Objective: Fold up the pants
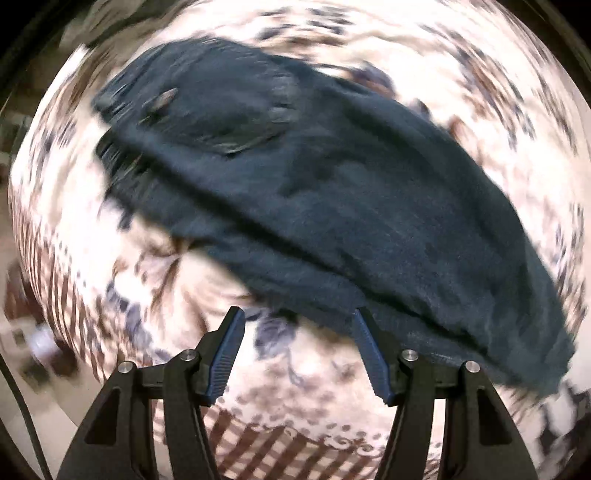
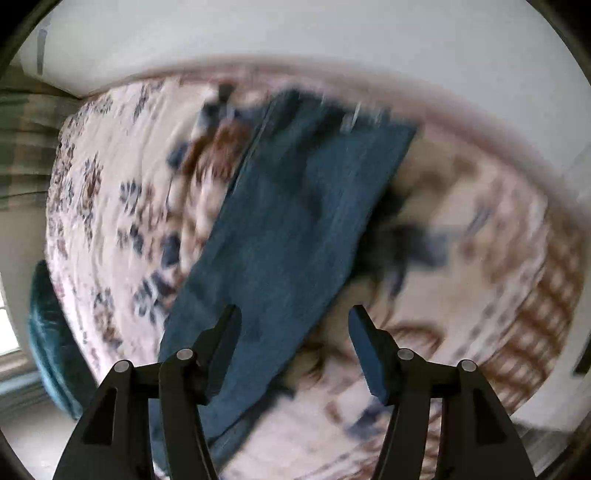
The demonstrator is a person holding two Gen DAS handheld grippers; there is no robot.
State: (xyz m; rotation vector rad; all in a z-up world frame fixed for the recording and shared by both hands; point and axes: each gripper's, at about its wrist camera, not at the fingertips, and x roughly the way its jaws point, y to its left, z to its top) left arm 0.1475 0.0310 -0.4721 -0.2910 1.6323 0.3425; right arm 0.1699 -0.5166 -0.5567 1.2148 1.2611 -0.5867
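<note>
Dark blue jeans (image 1: 314,184) lie stretched across a flower-patterned bedspread (image 1: 166,266), waistband and a back pocket at the upper left of the left wrist view. My left gripper (image 1: 298,318) hangs open above the bed, pointing down. Its right finger (image 1: 369,350) overlaps the jeans' near edge, and only bedspread shows between the pads. In the right wrist view the jeans (image 2: 295,221) run as a long strip from the far side toward me. My right gripper (image 2: 293,316) is open above their near end and grips nothing. Both views are motion-blurred.
The bedspread (image 2: 110,166) covers the whole bed, with a brown lattice border along its edges. A teal cushion (image 2: 48,332) sits at the bed's left side by a window. A pale wall (image 2: 295,29) rises behind the bed, and checked fabric (image 2: 26,147) hangs at far left.
</note>
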